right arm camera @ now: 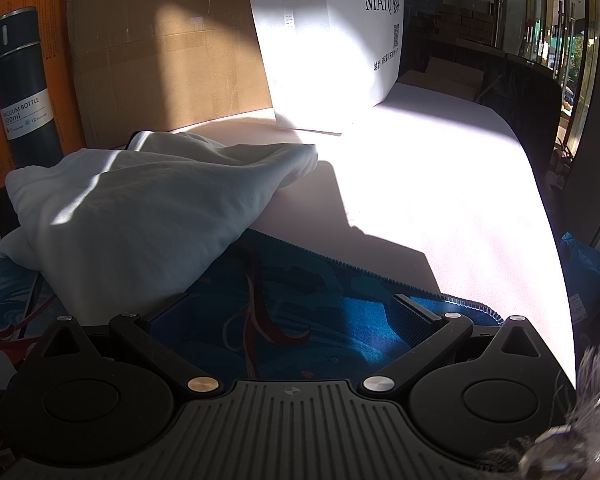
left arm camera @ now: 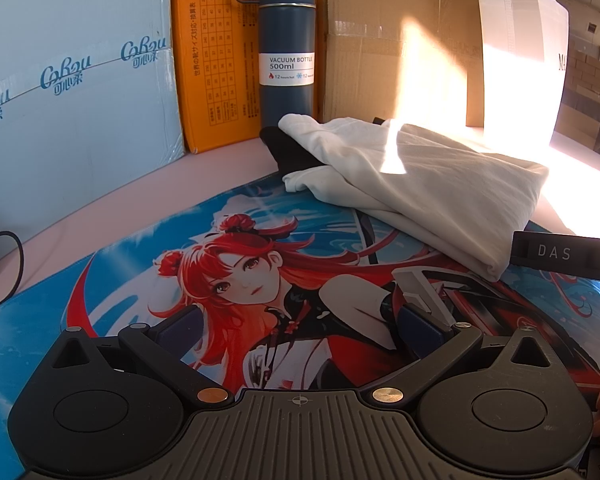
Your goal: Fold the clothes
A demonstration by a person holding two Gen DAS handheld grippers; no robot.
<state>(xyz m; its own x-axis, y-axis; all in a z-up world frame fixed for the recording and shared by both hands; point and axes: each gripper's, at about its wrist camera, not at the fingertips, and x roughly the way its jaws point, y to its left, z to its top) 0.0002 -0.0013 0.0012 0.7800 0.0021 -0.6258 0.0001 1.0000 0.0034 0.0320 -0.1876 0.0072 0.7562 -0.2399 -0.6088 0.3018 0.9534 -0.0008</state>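
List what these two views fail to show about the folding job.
- Black item, left wrist view: mostly covered by the white garment; unclear what it is.
- White garment's underside and fold layers: hidden in both views.
- Garment's far edge, left wrist view: washed out by sun glare.
- Vacuum bottle small print, right wrist view: too small.
- Left tool and right tool: both open, holding nothing.

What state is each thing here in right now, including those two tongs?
White garment: folded into a bundle, lying partly on the mat.
Vacuum bottle: upright, cap on.
Printed mat: flat on the table.
Left tongs: open, holding nothing.
Right tongs: open, holding nothing.
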